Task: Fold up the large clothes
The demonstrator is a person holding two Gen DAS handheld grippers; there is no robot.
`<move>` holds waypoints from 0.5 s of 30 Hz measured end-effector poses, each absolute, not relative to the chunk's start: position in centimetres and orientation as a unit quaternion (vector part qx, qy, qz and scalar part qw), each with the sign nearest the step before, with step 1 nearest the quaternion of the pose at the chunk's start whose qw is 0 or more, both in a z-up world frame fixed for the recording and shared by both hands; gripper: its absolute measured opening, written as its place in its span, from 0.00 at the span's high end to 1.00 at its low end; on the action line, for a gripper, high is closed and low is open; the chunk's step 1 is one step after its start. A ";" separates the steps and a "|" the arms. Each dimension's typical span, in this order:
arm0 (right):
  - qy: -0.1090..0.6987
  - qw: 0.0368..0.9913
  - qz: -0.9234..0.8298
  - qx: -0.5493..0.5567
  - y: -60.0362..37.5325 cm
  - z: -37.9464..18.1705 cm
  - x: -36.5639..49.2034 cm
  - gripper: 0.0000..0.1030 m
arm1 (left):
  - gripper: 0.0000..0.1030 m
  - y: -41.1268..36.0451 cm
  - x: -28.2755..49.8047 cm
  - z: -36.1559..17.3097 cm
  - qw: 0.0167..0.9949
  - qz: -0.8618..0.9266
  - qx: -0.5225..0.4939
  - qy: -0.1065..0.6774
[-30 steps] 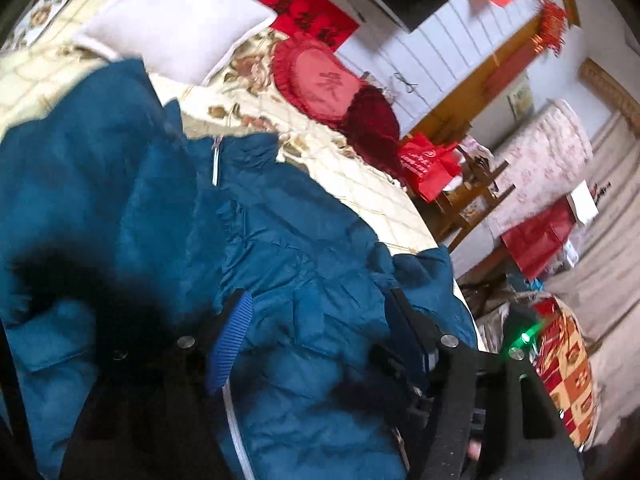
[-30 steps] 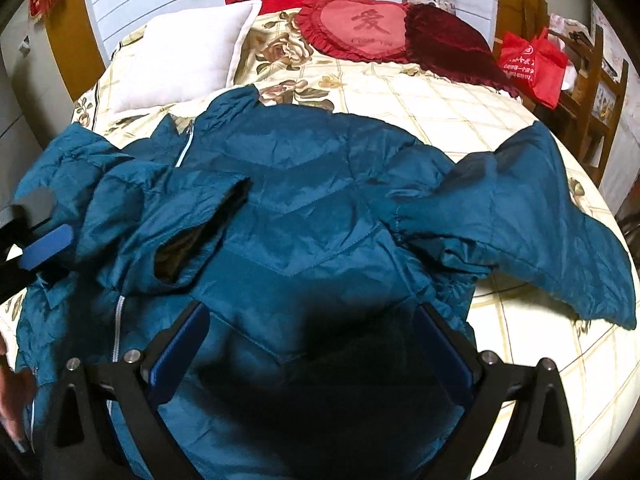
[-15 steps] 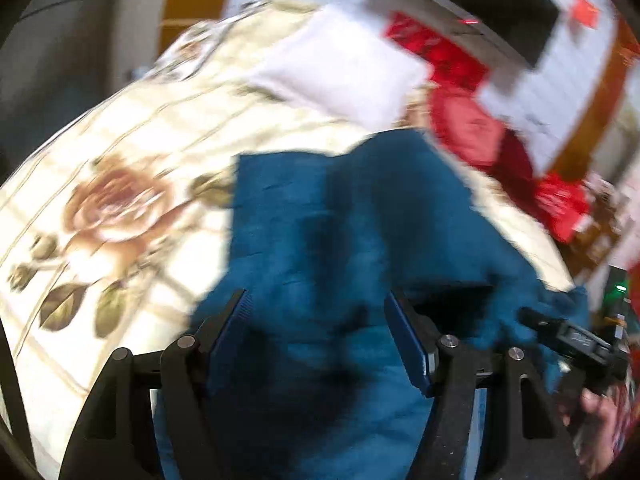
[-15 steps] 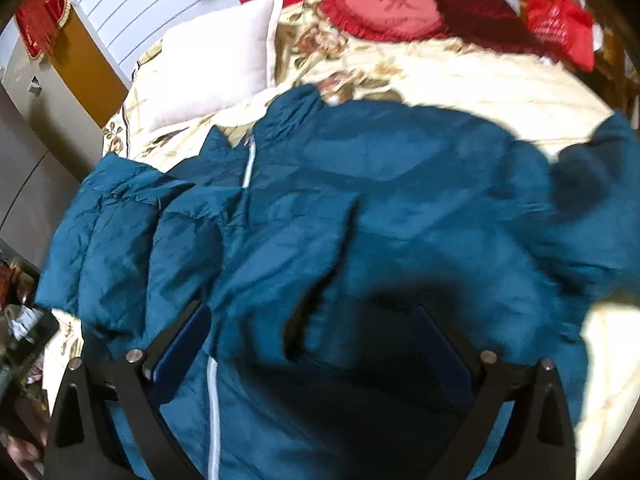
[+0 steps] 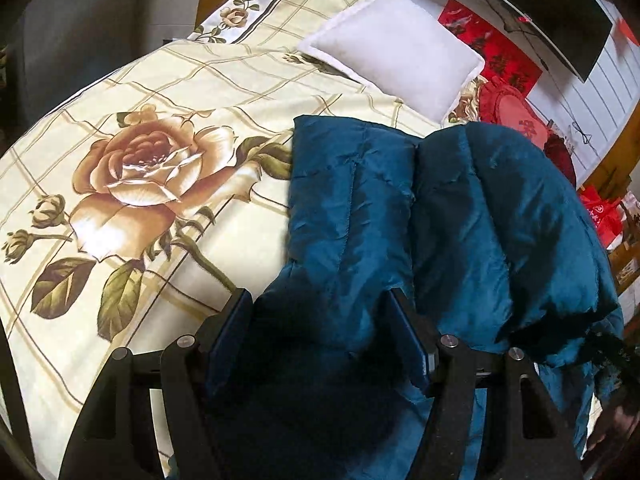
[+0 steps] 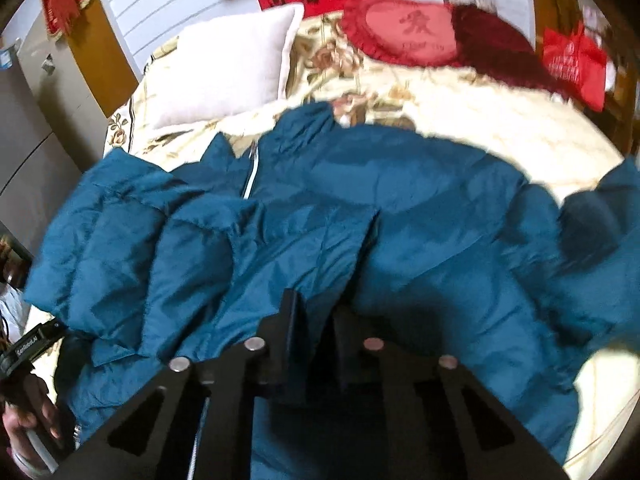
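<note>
A large teal padded jacket (image 6: 400,208) lies spread on the bed, zipper (image 6: 250,176) up, its left sleeve folded across the chest and its right sleeve (image 6: 600,232) stretched out to the right. My right gripper (image 6: 316,316) is shut on a fold of the jacket's fabric near the lower front. In the left wrist view my left gripper (image 5: 320,320) is open, its fingers straddling the jacket's left edge (image 5: 352,208) low over the bed; whether they touch the fabric is unclear.
The bed has a cream rose-print cover (image 5: 136,176). A white pillow (image 5: 396,48) and red cushions (image 6: 404,32) lie at the head. A red bag (image 6: 572,64) stands by the right side. A grey cabinet (image 6: 28,120) stands to the left.
My right gripper has closed on the jacket fabric; it was wide open before. My left gripper has swung left from over the jacket's middle to its left edge, still open.
</note>
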State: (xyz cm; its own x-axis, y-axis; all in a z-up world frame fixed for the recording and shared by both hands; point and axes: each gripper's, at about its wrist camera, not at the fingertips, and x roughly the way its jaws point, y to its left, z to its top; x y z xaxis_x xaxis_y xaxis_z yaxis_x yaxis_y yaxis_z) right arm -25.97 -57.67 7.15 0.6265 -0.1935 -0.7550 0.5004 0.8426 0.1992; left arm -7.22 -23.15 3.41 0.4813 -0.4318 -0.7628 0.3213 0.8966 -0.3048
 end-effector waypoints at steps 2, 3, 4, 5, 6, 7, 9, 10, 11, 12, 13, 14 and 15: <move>0.378 0.883 -0.205 0.189 -58.0 7.9 -26.6 0.87 | 0.29 -23.2 -7.1 3.3 0.859 -0.218 -0.061 0.460; 0.377 0.883 -0.207 0.188 -58.2 8.1 -26.8 0.87 | 0.29 -23.2 -7.1 3.3 0.859 -0.217 -0.062 0.460; 0.376 0.883 -0.209 0.187 -58.4 8.4 -27.0 0.87 | 0.29 -23.2 -7.0 3.2 0.858 -0.217 -0.062 0.461; 0.373 0.884 -0.211 0.186 -58.6 8.7 -27.2 0.87 | 0.29 -23.2 -7.0 3.2 0.858 -0.216 -0.062 0.462; 0.372 0.885 -0.212 0.184 -58.8 8.9 -27.3 0.87 | 0.29 -23.3 -7.0 3.2 0.858 -0.216 -0.061 0.462; 0.371 0.885 -0.216 0.180 -58.9 9.2 -27.4 0.87 | 0.29 -23.3 -7.0 3.2 0.859 -0.215 -0.059 0.462; 0.369 0.885 -0.226 0.169 -59.2 9.7 -27.7 0.87 | 0.29 -23.5 -7.0 3.2 0.859 -0.215 -0.055 0.461; 0.368 0.885 -0.235 0.163 -59.4 9.9 -27.9 0.87 | 0.29 -23.6 -7.0 3.1 0.860 -0.215 -0.052 0.460; 0.366 0.884 -0.244 0.158 -59.7 10.0 -28.0 0.87 | 0.29 -23.7 -7.0 3.0 0.860 -0.215 -0.051 0.459; 0.366 0.883 -0.249 0.157 -59.9 10.1 -28.2 0.87 | 0.29 -23.7 -7.0 2.9 0.861 -0.215 -0.049 0.458; 0.365 0.882 -0.255 0.158 -60.2 10.1 -28.4 0.87 | 0.29 -23.8 -7.0 2.8 0.862 -0.214 -0.047 0.457; 0.363 0.880 -0.260 0.160 -60.7 10.0 -28.5 0.87 | 0.29 -23.8 -7.1 2.8 0.862 -0.214 -0.047 0.457; 0.364 0.878 -0.266 0.162 -61.1 9.8 -28.6 0.87 | 0.29 -23.8 -7.1 2.7 0.863 -0.213 -0.046 0.456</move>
